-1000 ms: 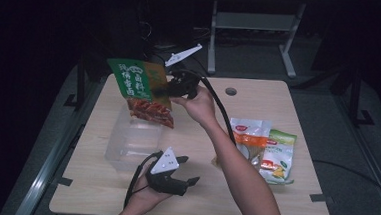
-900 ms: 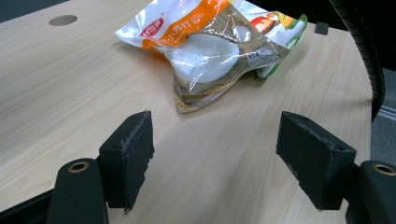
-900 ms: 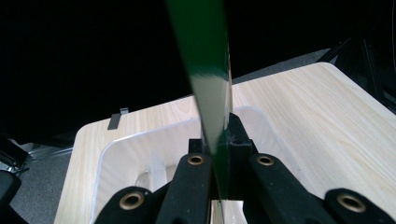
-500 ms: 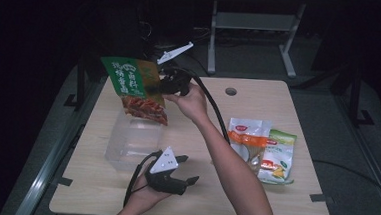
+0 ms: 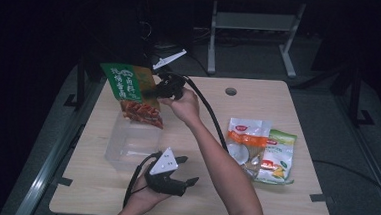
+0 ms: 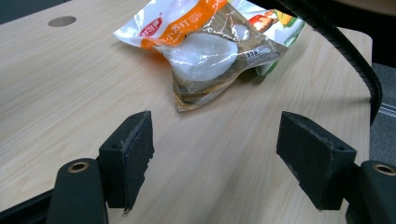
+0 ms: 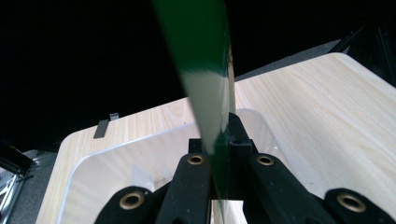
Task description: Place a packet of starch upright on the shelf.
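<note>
the right gripper (image 5: 152, 91) is pinching the green snack bag (image 5: 132, 91) by its flat side edge, holding it in the upper left of the frame, above the clear tub (image 5: 131, 144). the bag looks light, floppy and slick, so the sealed edge is probably the safest hold. the left gripper (image 5: 184, 171) is resting wide open and empty at the bottom centre.

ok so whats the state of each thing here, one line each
green snack bag: clamped, hanging above the bin
clear plastic bin: open-topped, looks empty
right gripper: shut on the bag
left gripper: open, holding nothing
orange-white packet: flat on table, partly over the green-yellow packet
</note>
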A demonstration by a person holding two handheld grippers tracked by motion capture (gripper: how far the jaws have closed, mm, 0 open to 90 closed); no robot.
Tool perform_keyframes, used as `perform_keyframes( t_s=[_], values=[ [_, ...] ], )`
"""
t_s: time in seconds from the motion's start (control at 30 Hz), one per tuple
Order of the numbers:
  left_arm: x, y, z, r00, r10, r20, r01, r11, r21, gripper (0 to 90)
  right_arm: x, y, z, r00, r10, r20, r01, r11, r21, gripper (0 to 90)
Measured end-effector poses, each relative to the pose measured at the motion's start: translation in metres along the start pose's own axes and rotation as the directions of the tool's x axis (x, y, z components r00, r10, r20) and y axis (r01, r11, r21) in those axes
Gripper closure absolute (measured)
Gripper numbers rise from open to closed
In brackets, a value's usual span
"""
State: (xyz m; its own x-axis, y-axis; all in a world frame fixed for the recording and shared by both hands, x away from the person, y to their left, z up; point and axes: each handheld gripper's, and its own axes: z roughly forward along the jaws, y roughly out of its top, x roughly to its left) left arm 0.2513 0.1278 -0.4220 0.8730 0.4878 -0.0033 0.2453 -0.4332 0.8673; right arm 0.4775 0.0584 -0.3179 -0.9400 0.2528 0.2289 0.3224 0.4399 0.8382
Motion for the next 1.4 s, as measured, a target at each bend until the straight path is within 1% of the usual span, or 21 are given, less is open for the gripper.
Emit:
perform_keyframes(
  t_s=[0.1,0.17,0.23,0.3,0.4,0.53,0.6,0.63,0.73,0.87,0.93,0.97,1.03,1.13,1.17,1.2,1.33,1.4],
  values=[
    [0.0,0.0,-0.001,1.0,-0.008,0.001,0.008,1.0,0.003,26.7,-0.003,-0.007,0.005,0.9999,0.015,0.003,-0.015,1.0,-0.001,89.6],
    [0.001,0.0,-0.001,1.0,-0.008,-0.001,0.008,1.0,0.002,26.7,-0.006,-0.012,0.008,0.9992,0.04,-0.002,-0.04,0.999,-0.005,89.6],
    [0.001,0.0,-0.001,1.0,-0.008,-0.002,0.008,1.0,0.001,26.6,-0.01,-0.017,0.009,0.9983,0.057,-0.014,-0.058,0.998,-0.022,89.6],
    [0.001,0.0,0.0,1.0,-0.001,-0.005,0.001,1.0,0.004,26.7,-0.012,-0.02,0.009,0.9975,0.07,-0.011,-0.071,0.997,-0.033,89.6],
    [0.0,0.0,0.0,1.0,0.005,-0.007,-0.005,1.0,0.005,26.7,-0.014,-0.022,0.011,0.9978,0.066,-0.004,-0.066,0.997,-0.04,89.6],
    [0.0,0.0,0.0,1.0,0.008,-0.006,-0.008,0.9999,0.007,26.7,-0.017,-0.028,0.02,0.9979,0.065,-0.002,-0.065,0.998,-0.018,89.6],
    [0.0,0.0,0.0,1.0,0.001,-0.008,-0.001,1.0,0.004,26.7,-0.02,-0.034,0.026,0.9973,0.074,-0.004,-0.074,0.997,-0.003,89.6],
    [0.0,0.0,0.0,1.0,0.003,-0.008,-0.003,1.0,0.003,26.7,-0.02,-0.034,0.026,0.9973,0.074,-0.004,-0.074,0.997,-0.003,89.6],
    [0.001,0.0,-0.001,0.9999,-0.002,-0.01,0.002,1.0,0.001,26.7,-0.024,-0.04,0.027,0.9968,0.08,-0.009,-0.08,0.997,-0.023,89.4],
    [0.002,0.0,0.0,0.9999,0.0,-0.01,0.0,1.0,0.005,26.6,-0.028,-0.045,0.024,0.9957,0.092,0.011,-0.092,0.995,-0.039,88.7],
    [0.001,0.0,0.0,1.0,0.002,-0.01,-0.002,1.0,0.006,26.6,-0.028,-0.045,0.024,0.9949,0.098,0.024,-0.097,0.995,-0.038,88.1],
    [0.001,0.0,0.0,0.9999,0.003,-0.01,-0.003,1.0,0.007,26.7,-0.028,-0.045,0.024,0.9947,0.099,0.028,-0.098,0.994,-0.037,86.6],
    [0.001,0.0,0.0,0.9999,0.001,-0.01,-0.001,1.0,0.007,26.6,-0.028,-0.044,0.023,0.994,0.099,0.046,-0.097,0.995,-0.033,79.8],
    [0.001,0.0,0.0,0.9999,-0.001,-0.014,0.001,1.0,0.004,26.6,-0.028,-0.044,0.021,0.9911,0.111,0.075,-0.11,0.994,-0.013,66.7],
    [0.001,0.0,0.0,0.9999,-0.004,-0.013,0.004,1.0,0.002,26.6,-0.028,-0.044,0.02,0.9906,0.114,0.076,-0.114,0.993,-0.002,66.0],
    [0.002,0.0,0.0,0.9999,-0.006,-0.011,0.006,1.0,0.002,26.5,-0.027,-0.044,0.018,0.9902,0.113,0.082,-0.113,0.994,0.005,62.8],
    [0.001,0.0,0.0,0.9999,-0.003,-0.011,0.003,1.0,0.005,26.5,-0.027,-0.043,0.008,0.988,0.119,0.099,-0.119,0.993,-0.001,55.8],
    [0.001,0.0,0.001,0.9999,-0.004,-0.014,0.004,1.0,0.004,26.4,-0.027,-0.044,0.001,0.9869,0.128,0.098,-0.129,0.992,0.004,52.1]
  ],
)
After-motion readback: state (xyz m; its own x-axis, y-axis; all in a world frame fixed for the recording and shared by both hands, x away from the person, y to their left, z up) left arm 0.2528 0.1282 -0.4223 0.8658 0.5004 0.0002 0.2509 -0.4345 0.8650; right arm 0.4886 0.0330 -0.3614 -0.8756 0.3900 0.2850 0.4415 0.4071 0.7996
